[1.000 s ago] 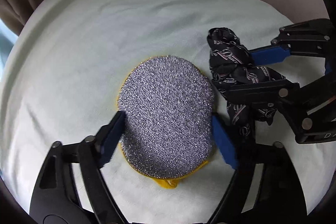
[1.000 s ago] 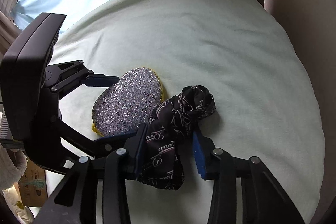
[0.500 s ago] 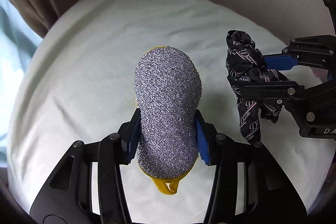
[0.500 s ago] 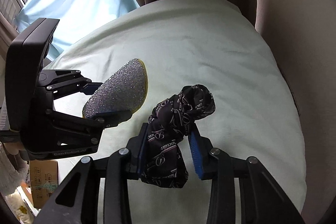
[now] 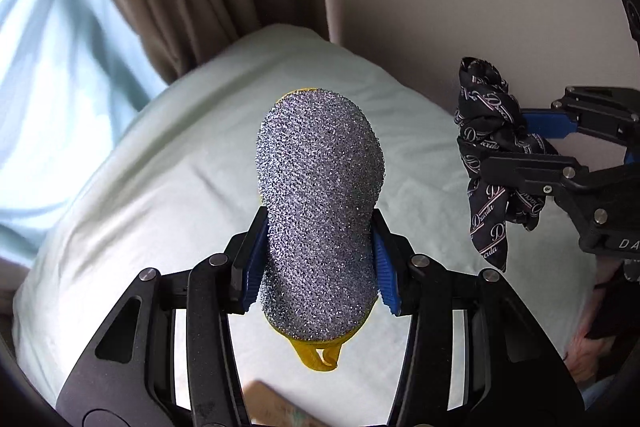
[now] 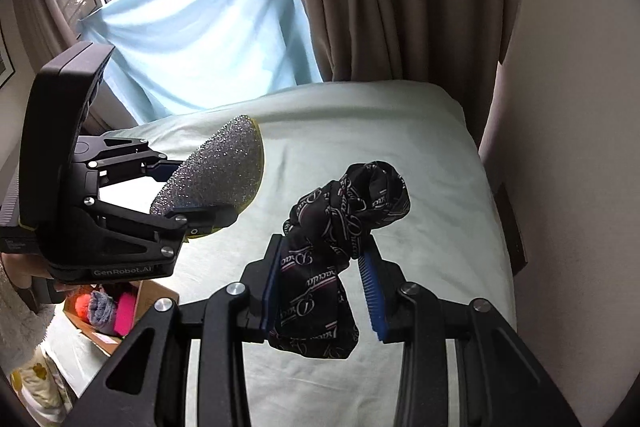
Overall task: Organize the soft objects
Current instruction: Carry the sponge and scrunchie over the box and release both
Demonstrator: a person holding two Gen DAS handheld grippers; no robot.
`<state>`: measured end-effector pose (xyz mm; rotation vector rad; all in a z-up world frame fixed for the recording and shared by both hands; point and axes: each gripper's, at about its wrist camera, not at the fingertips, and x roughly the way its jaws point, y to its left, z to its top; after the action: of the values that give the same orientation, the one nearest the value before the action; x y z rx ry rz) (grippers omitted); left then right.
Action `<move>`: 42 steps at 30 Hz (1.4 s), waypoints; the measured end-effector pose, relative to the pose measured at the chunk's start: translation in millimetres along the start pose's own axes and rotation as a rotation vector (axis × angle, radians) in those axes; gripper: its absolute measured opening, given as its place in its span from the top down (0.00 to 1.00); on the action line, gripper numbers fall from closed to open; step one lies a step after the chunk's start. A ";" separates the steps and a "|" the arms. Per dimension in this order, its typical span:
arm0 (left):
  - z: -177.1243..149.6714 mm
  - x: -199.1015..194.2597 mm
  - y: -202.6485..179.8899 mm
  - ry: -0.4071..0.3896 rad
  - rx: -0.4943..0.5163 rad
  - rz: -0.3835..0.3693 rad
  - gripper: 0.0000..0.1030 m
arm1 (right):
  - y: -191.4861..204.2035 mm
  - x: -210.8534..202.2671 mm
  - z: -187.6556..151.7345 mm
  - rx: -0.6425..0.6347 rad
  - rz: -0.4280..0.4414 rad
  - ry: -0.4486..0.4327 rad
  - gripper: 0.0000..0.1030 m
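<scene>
Your left hand-held gripper (image 5: 318, 259) clamps the scrubber (image 5: 320, 211). Your right hand-held gripper (image 6: 322, 291) pinches the scarf (image 6: 332, 251). Both hang above the pillow (image 6: 360, 131).

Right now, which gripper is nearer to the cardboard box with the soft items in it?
Left. In the right wrist view the left gripper, shut on the silver scrubber, hangs just above the cardboard box. The right gripper, shut on the black printed cloth, sits farther right over the pale green cushion.

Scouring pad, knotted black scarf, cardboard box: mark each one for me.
scouring pad (image 5: 320, 195), left wrist view, middle of its silver face.
knotted black scarf (image 6: 352, 203), right wrist view, on the knot.
cardboard box (image 6: 150, 293), right wrist view, on its open flap.
</scene>
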<state>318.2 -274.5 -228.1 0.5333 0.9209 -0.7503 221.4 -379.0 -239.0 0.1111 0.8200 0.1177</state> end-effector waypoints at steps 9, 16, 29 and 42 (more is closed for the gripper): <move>-62.6 -135.5 24.7 -0.022 -0.168 0.074 0.58 | 104.8 -68.8 5.0 -0.068 0.068 -0.010 0.67; -151.6 -206.8 81.5 -0.024 -0.332 0.135 0.58 | 201.6 -90.4 0.5 -0.112 0.130 -0.019 0.67; -300.9 -223.0 164.7 0.047 -0.498 0.124 0.58 | 353.7 -32.7 -31.3 -0.120 0.187 0.097 0.67; -404.5 -170.3 228.1 0.215 -0.568 0.041 0.58 | 395.4 62.3 -79.9 0.035 0.098 0.282 0.67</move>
<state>221.5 209.1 -266.8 0.1296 1.2609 -0.3680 180.6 24.9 -281.1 0.1705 1.0988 0.2147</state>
